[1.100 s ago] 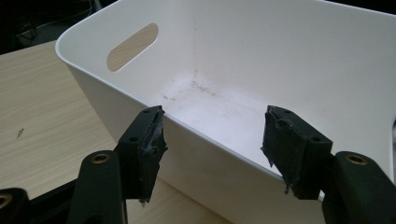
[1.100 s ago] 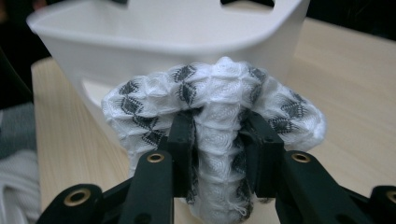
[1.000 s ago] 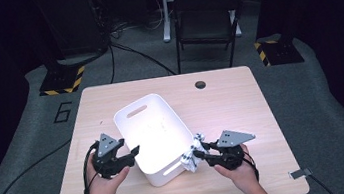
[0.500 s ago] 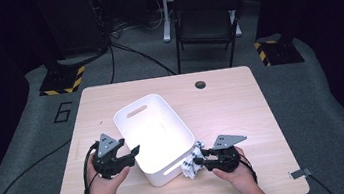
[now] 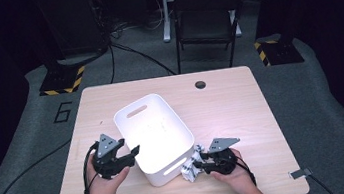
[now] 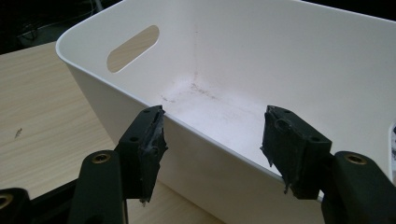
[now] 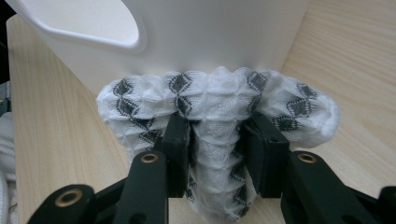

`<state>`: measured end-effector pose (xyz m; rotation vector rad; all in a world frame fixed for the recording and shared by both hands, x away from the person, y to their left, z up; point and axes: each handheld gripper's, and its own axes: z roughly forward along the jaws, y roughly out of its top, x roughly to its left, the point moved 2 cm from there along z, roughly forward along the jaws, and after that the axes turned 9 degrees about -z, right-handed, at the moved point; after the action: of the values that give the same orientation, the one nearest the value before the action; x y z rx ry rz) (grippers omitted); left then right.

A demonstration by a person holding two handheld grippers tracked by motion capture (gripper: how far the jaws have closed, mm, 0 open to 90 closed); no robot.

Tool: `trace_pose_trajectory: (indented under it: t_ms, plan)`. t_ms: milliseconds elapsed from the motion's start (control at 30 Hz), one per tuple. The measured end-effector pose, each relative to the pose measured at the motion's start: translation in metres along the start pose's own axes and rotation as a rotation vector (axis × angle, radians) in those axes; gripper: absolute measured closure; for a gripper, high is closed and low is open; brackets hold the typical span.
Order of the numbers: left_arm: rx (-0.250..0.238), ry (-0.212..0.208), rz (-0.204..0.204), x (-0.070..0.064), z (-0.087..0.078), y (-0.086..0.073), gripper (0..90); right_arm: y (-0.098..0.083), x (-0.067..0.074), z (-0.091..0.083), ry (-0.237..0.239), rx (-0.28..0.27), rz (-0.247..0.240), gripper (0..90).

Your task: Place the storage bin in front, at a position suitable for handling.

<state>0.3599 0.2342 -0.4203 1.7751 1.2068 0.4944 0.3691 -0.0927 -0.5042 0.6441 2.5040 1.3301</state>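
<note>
A white plastic basket [image 5: 154,129] with slot handles stands at an angle on the wooden table [image 5: 233,114]. My left gripper [image 5: 134,151] is at its left wall, open; in the left gripper view the fingers [image 6: 144,144] stand wide in front of the rim of the basket [image 6: 280,56] with nothing pinched. My right gripper [image 5: 196,166] is low by the basket's near right corner, shut on a white cloth [image 5: 189,170] with black diamonds. Its jaws have just been opening a little, with the cloth [image 7: 215,93] still pinched between them, bunched against the basket wall [image 7: 224,32].
A black folding chair [image 5: 205,22] stands beyond the table's far edge, with yellow-striped stands [image 5: 62,83] on the floor on either side. A round cable hole [image 5: 200,84] sits near the table's far edge. Bare wood lies right of the basket.
My right gripper has sunk with the cloth from beside the basket's rim down to the table by its near corner. The left gripper has stayed put.
</note>
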Motion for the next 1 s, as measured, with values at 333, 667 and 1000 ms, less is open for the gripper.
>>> trace_pose_trajectory:
  t_ms: [333, 667, 1000]
  plan:
    - [-0.008, 0.004, -0.001, -0.001, 0.0, -0.001, 39.4, 0.028, 0.007, -0.03, -0.059, -0.171, -0.013, 63.5]
    - [-0.012, 0.004, 0.005, -0.002, 0.0, -0.001, 41.2, 0.042, 0.013, -0.047, -0.093, -0.269, 0.014, 64.5]
    - [-0.018, 0.006, 0.001, -0.003, 0.001, -0.001, 41.4, 0.031, 0.013, -0.037, -0.075, -0.227, 0.035, 65.3]
